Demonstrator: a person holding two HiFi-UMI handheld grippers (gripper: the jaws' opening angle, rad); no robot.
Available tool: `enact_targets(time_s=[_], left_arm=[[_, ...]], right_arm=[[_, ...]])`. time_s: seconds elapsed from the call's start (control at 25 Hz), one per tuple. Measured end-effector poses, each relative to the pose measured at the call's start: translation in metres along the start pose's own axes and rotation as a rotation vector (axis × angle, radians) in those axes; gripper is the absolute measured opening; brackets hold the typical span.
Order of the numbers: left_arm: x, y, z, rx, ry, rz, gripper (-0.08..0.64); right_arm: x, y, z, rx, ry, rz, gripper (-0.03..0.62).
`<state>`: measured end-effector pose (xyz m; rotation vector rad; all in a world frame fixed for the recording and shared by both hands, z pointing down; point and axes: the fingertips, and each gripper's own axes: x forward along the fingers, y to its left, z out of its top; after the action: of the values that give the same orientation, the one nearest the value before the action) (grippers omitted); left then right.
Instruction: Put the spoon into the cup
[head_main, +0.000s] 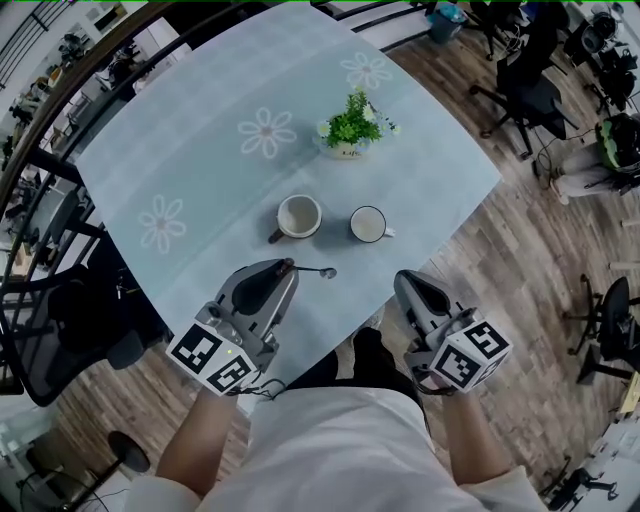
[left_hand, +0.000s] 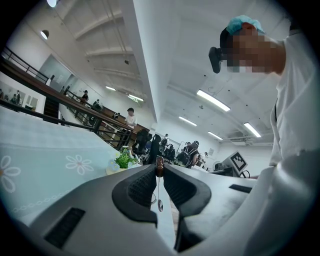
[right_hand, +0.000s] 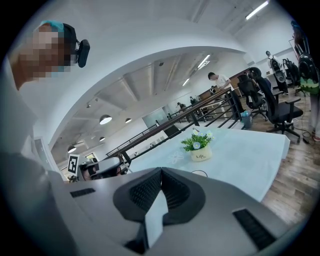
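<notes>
Hidden in left gripper (head_main: 288, 265) jaws: spoon (head_main: 315, 269) handle end

Your left gripper (head_main: 287, 266) holding the spoon (head_main: 318, 270), left cup (head_main: 299, 216) and right cup (head_main: 369, 224) just beyond, right gripper (head_main: 404, 280) at the tabletop (head_main: 200, 120) edge

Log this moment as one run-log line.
left gripper: shut on spoon | right gripper: shut, empty | spoon: over table, outside left cup, right cup
</notes>
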<state>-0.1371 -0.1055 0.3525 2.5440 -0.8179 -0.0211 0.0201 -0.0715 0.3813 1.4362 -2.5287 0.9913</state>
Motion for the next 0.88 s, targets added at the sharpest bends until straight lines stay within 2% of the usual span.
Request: enact_targets(time_s=[0.64, 0.88], left_arm=[[0.078, 0.013, 0.0, 0.004, 0.017, 0.127, 0.06], [0.115, 0.027, -0.008, -0.005, 0.033, 0.156, 0.058]], right_arm=[[0.023, -0.069, 0.034, 0.011, 0.05, 0.124, 0.021], [0.031, -0.105, 0.045, 0.019, 0.071, 0.136, 0.023]])
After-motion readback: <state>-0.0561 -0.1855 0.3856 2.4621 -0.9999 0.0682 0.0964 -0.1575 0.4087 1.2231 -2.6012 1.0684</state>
